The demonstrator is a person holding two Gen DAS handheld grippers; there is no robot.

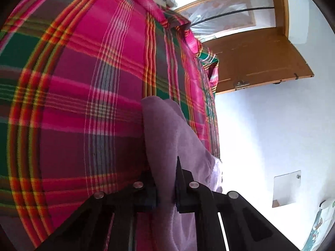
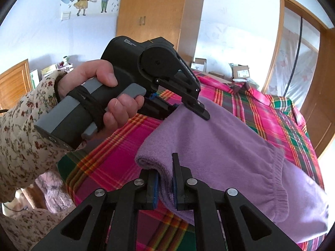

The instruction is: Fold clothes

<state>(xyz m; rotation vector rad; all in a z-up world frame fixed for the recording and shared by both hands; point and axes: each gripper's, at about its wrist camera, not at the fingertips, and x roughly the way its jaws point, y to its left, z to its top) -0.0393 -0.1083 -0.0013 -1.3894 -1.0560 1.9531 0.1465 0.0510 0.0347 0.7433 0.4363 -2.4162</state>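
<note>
A purple fleece garment [image 2: 219, 146] lies folded over on the plaid bedspread, its elastic cuff toward the right. My right gripper [image 2: 165, 173] is shut on the garment's near folded edge, with cloth pinched between the blue pads. My left gripper [image 2: 188, 108], held by a hand in a floral sleeve, is shut on the garment's far edge. In the left wrist view the purple garment [image 1: 167, 138] runs forward from between my left gripper's [image 1: 165, 179] fingers, which clamp it.
The pink, green and orange plaid bedspread [image 2: 117, 156] covers the bed. Cardboard boxes [image 2: 240, 73] sit at the bed's far side. A wooden wardrobe [image 2: 150, 10] stands behind, and an open wooden door [image 1: 257, 62] is beside the bed. The bed edge drops off at the near left.
</note>
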